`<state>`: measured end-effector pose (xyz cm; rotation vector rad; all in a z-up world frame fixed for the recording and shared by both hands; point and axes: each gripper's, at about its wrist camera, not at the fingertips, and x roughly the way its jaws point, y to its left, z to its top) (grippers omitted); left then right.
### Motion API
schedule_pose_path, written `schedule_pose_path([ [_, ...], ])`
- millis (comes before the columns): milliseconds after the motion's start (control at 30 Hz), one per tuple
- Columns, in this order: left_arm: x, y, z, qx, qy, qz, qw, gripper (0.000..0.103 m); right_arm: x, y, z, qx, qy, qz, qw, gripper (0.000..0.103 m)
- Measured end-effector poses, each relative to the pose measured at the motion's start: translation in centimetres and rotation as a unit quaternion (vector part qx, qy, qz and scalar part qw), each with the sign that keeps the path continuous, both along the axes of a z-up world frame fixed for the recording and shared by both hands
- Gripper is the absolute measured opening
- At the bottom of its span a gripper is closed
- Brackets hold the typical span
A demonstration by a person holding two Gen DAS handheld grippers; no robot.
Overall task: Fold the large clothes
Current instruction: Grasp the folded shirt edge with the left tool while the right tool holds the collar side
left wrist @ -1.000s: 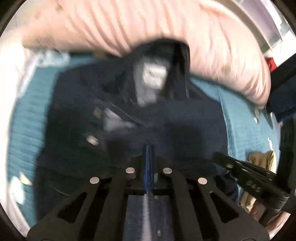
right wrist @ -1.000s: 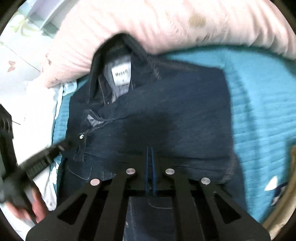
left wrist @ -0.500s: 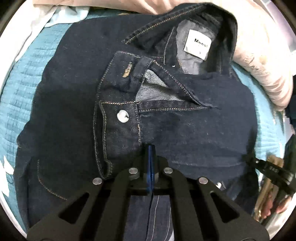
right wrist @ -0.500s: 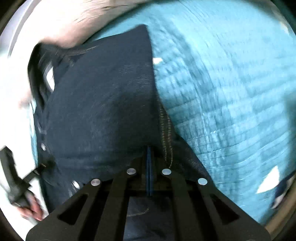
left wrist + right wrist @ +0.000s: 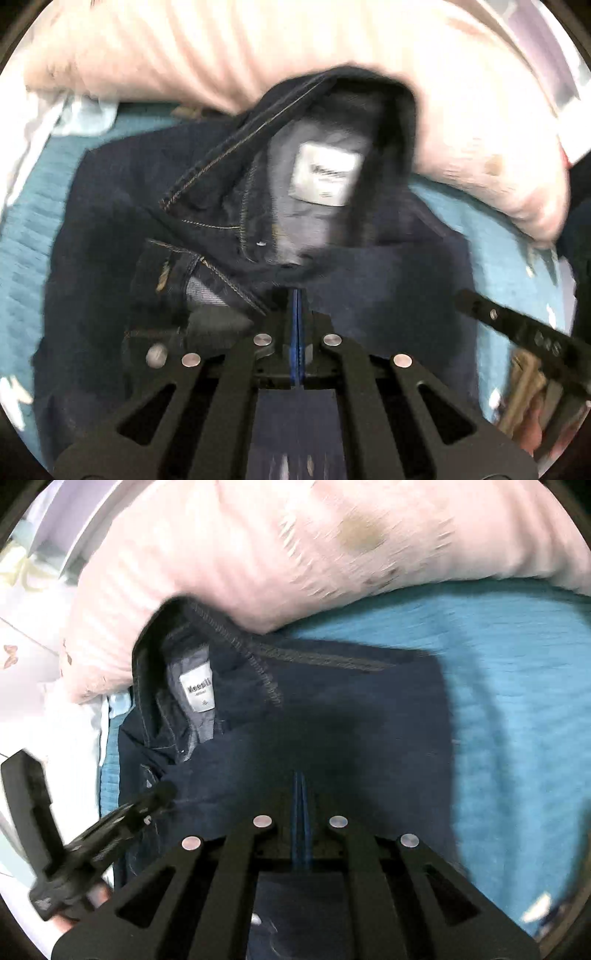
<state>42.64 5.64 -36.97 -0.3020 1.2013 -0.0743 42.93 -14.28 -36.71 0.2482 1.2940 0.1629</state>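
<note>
A dark blue denim jacket (image 5: pixel 388 288) lies folded on a teal bedspread (image 5: pixel 26 236), its collar and white label (image 5: pixel 325 179) toward the far side. It also shows in the right wrist view (image 5: pixel 354 716) with its label (image 5: pixel 199 692). My left gripper (image 5: pixel 297 295) is shut on a fold of the denim near the jacket's middle. My right gripper (image 5: pixel 301 779) is shut on the denim at the near edge. The left gripper shows at the left of the right wrist view (image 5: pixel 147 805). The right one shows at the right of the left wrist view (image 5: pixel 517 328).
A large pink striped pillow (image 5: pixel 258 48) lies against the collar on the far side, and it also shows in the right wrist view (image 5: pixel 295 542). White bedding (image 5: pixel 40 716) lies to the left. The teal bedspread (image 5: pixel 517 709) extends to the right. A tan item (image 5: pixel 524 384) lies by the bed's right edge.
Both grippers moved toward the collar and pillow, carrying the denim fold with them. The views swung and are blurred by motion.
</note>
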Motion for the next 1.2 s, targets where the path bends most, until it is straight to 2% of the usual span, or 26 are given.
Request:
schedule_pose_path([
  [33,-0.3,0.7,-1.2,-0.012,0.005,0.004,0.9999,0.002,0.9,-0.5,-1.3,-0.046,0.004,-0.002,0.999,0.000],
  [67,-0.5,1.0,-1.8,-0.021,-0.010,0.005,0.9997,0.002,1.4,-0.6,-2.5,-0.051,0.010,0.002,0.999,0.000],
  [133,-0.6,1.3,-1.4,-0.023,-0.018,-0.011,0.9995,0.002,1.8,-2.5,-2.9,0.004,0.029,-0.017,0.999,0.000],
  [167,-0.6,1.3,-0.8,-0.013,-0.020,-0.024,0.9994,0.002,1.8,-3.6,-2.1,-0.025,0.028,-0.042,0.998,0.000],
  [200,-0.8,1.4,-0.4,-0.002,-0.022,-0.029,0.9993,0.002,1.6,-4.6,-1.0,-0.078,0.009,-0.060,0.995,0.000],
  [233,-0.9,1.5,0.1,0.004,-0.024,-0.032,0.9992,0.002,1.5,-5.4,-0.5,-0.100,-0.002,-0.070,0.992,0.000],
  [267,-1.0,1.7,0.5,0.004,-0.024,-0.027,0.9993,0.002,1.5,-6.5,-0.5,-0.103,-0.005,-0.084,0.991,0.003],
  [333,-0.8,2.0,0.1,0.001,-0.017,-0.018,0.9997,0.002,1.9,-8.9,-3.5,-0.073,0.034,-0.105,0.991,0.003],
  [400,-0.1,2.3,-1.8,-0.014,0.003,0.002,0.9999,0.003,1.7,-9.4,-4.3,-0.055,0.022,-0.105,0.993,0.000],
  [467,0.3,2.3,-1.8,-0.009,0.009,0.011,0.9999,0.002,1.7,-9.0,-3.6,-0.075,0.021,-0.097,0.992,0.000],
  [533,0.5,1.8,-0.7,0.014,0.021,-0.012,0.9996,0.002,1.6,-8.7,-2.7,-0.082,0.026,-0.087,0.992,0.002],
  [600,0.5,1.7,0.8,0.011,0.024,-0.016,0.9995,0.002,0.9,-9.2,-1.4,-0.030,0.028,-0.096,0.995,0.004],
  [667,-0.1,2.6,2.6,0.010,0.017,-0.009,0.9998,0.003,0.3,-9.6,0.1,0.000,0.015,-0.102,0.995,0.007],
  [700,-0.3,3.1,3.1,0.008,0.023,-0.007,0.9997,0.009,0.1,-9.6,0.9,0.006,0.014,-0.100,0.995,0.007],
  [733,-0.5,3.8,3.6,0.001,0.036,-0.005,0.9994,0.025,0.1,-9.6,1.4,0.012,0.019,-0.097,0.995,0.021],
  [767,-0.9,4.7,4.0,-0.008,0.043,-0.002,0.9990,0.031,0.2,-9.7,1.7,0.016,0.022,-0.098,0.995,0.059],
  [800,-1.8,5.0,4.5,-0.010,0.039,0.001,0.9992,0.038,0.1,-10.0,2.5,0.016,0.012,-0.110,0.994,0.076],
  [833,-2.1,5.9,5.0,-0.002,0.034,0.005,0.9994,0.038,-0.2,-10.2,3.2,0.013,-0.005,-0.121,0.993,0.086],
  [900,-2.5,7.9,5.4,0.025,0.033,0.018,0.9990,0.047,0.0,-10.2,4.4,0.010,-0.021,-0.126,0.992,0.086],
  [933,-1.8,8.1,5.2,0.029,0.037,0.028,0.9985,0.056,0.8,-10.4,4.7,0.015,-0.014,-0.125,0.992,0.086],
  [967,-1.4,9.5,5.1,0.027,0.042,0.045,0.9977,0.060,1.0,-11.0,4.7,0.022,-0.005,-0.127,0.992,0.086],
  [1033,-0.7,11.7,4.8,0.013,0.050,0.067,0.9964,0.061,1.5,-10.8,4.9,0.016,-0.002,-0.135,0.991,0.086],
  [1100,0.4,13.1,4.2,0.006,0.065,0.079,0.9947,0.062,2.2,-10.3,4.9,-0.024,-0.014,-0.130,0.991,0.086],
  [1200,2.4,15.6,3.4,0.008,0.075,0.080,0.9939,0.065,3.5,-10.8,4.8,-0.014,-0.003,-0.113,0.993,0.086],
])
